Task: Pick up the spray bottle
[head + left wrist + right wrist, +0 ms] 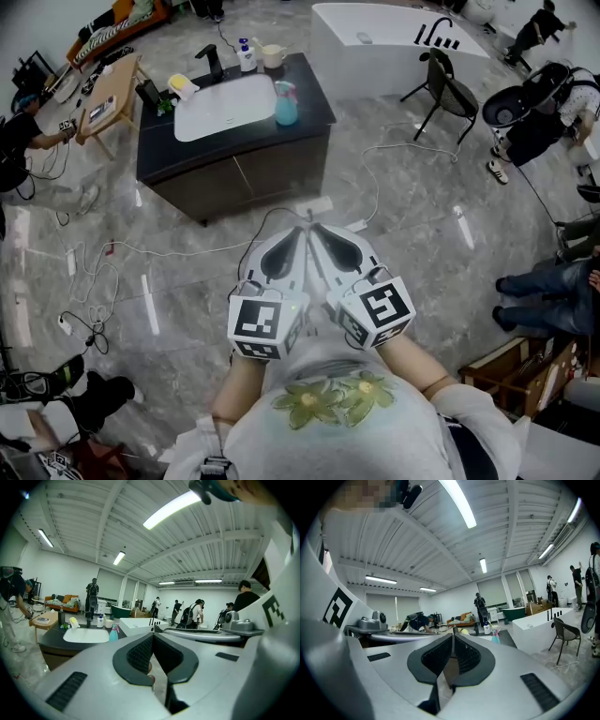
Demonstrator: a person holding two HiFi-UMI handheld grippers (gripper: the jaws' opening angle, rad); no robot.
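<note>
The left gripper and right gripper are both closed on nothing. The spray bottle stands upright on the dark counter, well apart, straight ahead, perhaps slightly nearer the left.

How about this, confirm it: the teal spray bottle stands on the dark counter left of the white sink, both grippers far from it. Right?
One slip: the head view shows the teal spray bottle on the dark counter right of the white sink, not left. The left gripper and right gripper are indeed far from it.
</note>
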